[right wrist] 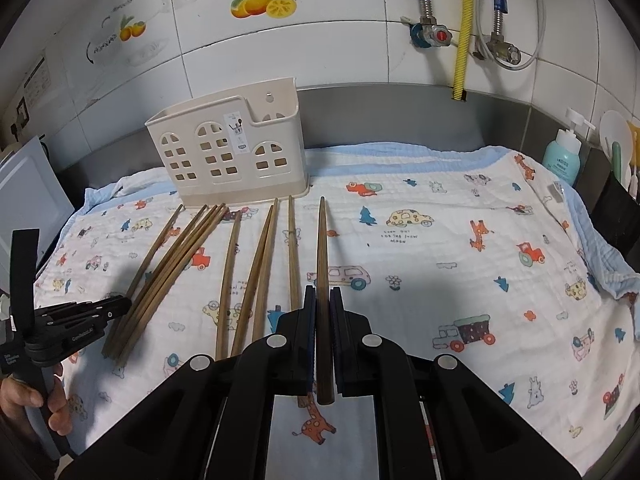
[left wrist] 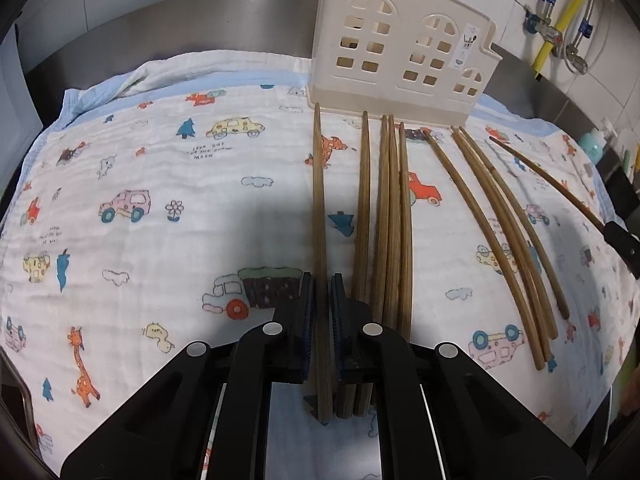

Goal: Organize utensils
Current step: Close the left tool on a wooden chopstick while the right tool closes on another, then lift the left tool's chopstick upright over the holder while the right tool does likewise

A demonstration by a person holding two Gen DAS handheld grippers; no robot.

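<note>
Your patterned cloth (right wrist: 460, 240) carries the cream utensil holder (right wrist: 224, 156) at its back edge, loose chopsticks (right wrist: 176, 272) before it. Your left gripper (left wrist: 322, 304) clamps one chopstick (left wrist: 320, 200); your right gripper (right wrist: 322, 312) clamps another, darker chopstick (right wrist: 322, 248).

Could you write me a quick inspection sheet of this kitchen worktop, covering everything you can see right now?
Surface: a cartoon-print cloth covers a steel counter.
Job's things: a cream utensil holder stands upright at the back edge of the cloth; the loose chopsticks lie on the cloth in front of it.
Clutter: a teal pump bottle at the far right edge.
Grippers: left gripper shut on one chopstick; right gripper shut on a darker chopstick.
Cables: a yellow corrugated hose and braided metal hoses with valves on the wall.
Surroundings: white wall tiles with fruit stickers.
</note>
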